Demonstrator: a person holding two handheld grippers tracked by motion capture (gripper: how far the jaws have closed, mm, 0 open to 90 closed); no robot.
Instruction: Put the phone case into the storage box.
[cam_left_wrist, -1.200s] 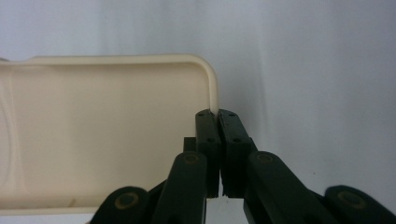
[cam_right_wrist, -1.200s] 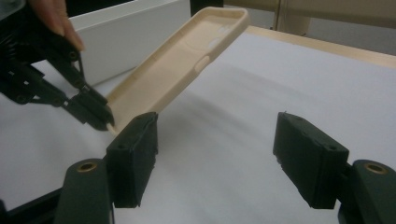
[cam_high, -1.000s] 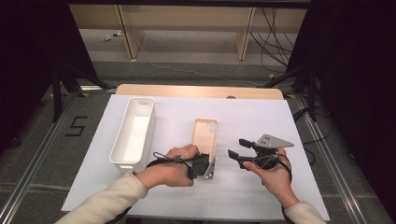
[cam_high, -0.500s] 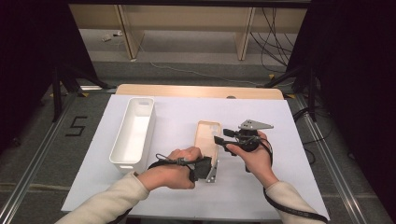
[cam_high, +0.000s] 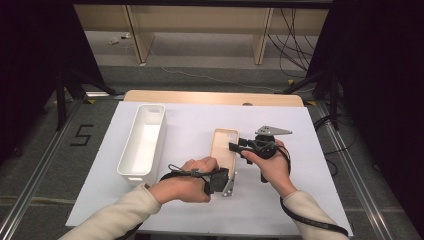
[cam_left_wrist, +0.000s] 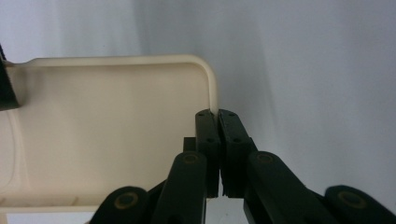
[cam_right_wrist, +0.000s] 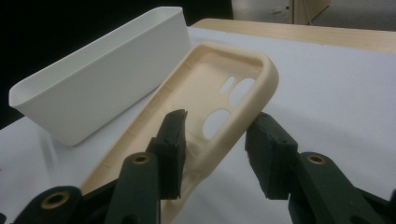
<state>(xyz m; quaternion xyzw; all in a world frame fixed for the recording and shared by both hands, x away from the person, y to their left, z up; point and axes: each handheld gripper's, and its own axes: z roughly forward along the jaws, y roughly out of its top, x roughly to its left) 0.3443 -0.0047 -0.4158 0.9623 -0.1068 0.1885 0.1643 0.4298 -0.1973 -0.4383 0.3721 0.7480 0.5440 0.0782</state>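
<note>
Cream phone case (cam_high: 223, 148), smooth rounded plastic, oval cutouts; glossy white rectangular bin (cam_high: 143, 141).

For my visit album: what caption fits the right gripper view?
Right gripper, jaws closing, straddles the side wall of a cream phone case beside a white bin.

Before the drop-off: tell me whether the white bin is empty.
Empty: the white bin shows a bare white floor in the high view.
</note>
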